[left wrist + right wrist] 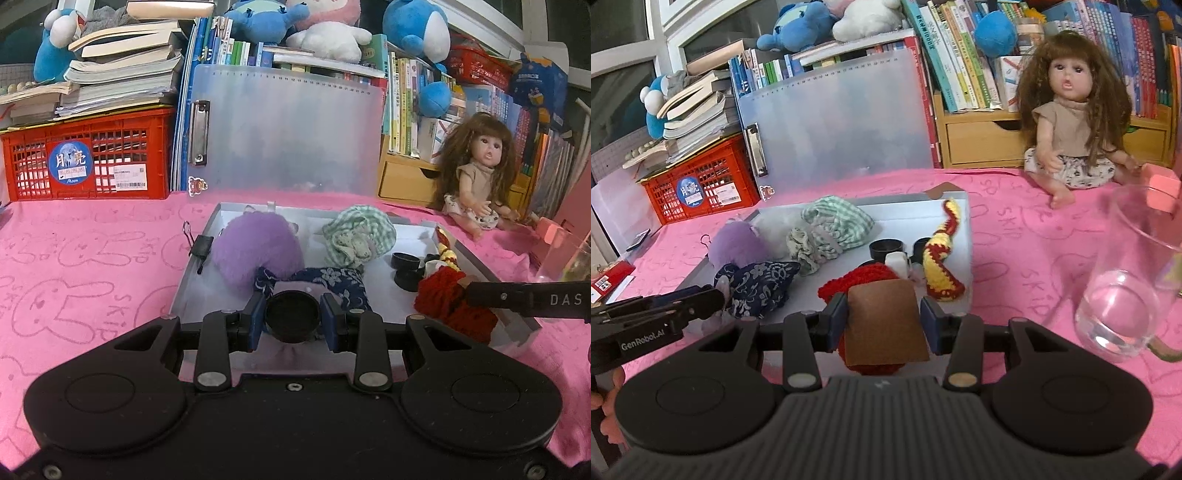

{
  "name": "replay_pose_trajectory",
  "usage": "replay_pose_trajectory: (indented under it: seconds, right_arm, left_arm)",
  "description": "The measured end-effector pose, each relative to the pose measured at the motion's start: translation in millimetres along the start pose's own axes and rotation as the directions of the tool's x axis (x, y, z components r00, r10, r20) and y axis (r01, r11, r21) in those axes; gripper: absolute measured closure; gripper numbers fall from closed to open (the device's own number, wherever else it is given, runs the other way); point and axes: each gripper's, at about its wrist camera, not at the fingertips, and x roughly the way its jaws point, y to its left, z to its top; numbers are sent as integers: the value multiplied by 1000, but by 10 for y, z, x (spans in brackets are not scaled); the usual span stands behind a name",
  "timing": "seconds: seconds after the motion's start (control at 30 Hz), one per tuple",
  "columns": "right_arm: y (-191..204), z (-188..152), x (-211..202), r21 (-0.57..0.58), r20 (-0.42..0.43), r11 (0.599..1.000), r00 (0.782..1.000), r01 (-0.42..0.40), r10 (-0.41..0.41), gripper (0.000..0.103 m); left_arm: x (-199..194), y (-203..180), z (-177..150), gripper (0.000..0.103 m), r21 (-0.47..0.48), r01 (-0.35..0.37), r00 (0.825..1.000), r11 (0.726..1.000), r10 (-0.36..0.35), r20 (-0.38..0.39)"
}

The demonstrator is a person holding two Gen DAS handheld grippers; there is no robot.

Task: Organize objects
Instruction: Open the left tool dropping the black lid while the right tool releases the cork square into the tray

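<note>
A shallow grey tray (207,254) lies on the pink cloth. In it lie a purple fluffy ball (255,251), a green checked scrunchie (360,236), a navy floral cloth piece (332,282), small black caps (406,262) and a red and yellow knitted piece (942,254). My left gripper (293,315) is shut on a round black cap (293,314) over the tray's near edge. My right gripper (882,321) is shut on a brown card tag (884,325) fixed to a red knitted item (857,284) at the tray's near right corner.
A black binder clip (199,245) sits on the tray's left wall. A clear glass cup (1126,295) stands on the cloth at right, a doll (1071,125) sits behind it. A translucent clipboard (288,129), a red crate (88,158) and books line the back.
</note>
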Motion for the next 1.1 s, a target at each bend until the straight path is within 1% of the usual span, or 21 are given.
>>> replay_pose_trajectory:
  seconds: [0.2,0.37,0.47,0.53,0.57,0.6,0.63,0.87,1.1]
  right_arm:
    - [50,83,202,22,-36,1000,999,-14,14,57]
    - [66,112,365,32,-59,999,998,0,2,57]
    - [43,88,395,50,-59,999,998,-11,14,55]
    - [47,76,387,40,-55,999,998,-16,18,48]
    - [48,70,378,38,-54,999,998,-16,18,48]
    - [45,74,372,39,-54,999,998,-15,17,43]
    - [41,78,366,41,-54,999,998,-15,18,41]
    - [24,79,319,47,-41,999,999,-17,19,40]
    - [64,94,229,20,-12,1000,1000,-21,22,34]
  left_arm:
    - [133,-1,58,72,3,-22,1000,1000,22,0]
    - [197,10,73,72,4,-20,1000,1000,20,4]
    - [191,8,55,71,6,-15,1000,1000,14,8]
    - [185,0,41,70,13,-13,1000,1000,13,12]
    - [178,-3,35,68,15,-12,1000,1000,12,13]
    - [176,-6,35,67,16,-12,1000,1000,12,12]
    - [176,-11,36,67,17,-11,1000,1000,11,12]
    - [159,-15,24,63,16,-10,1000,1000,10,12]
    - [141,-9,18,54,19,-8,1000,1000,8,11]
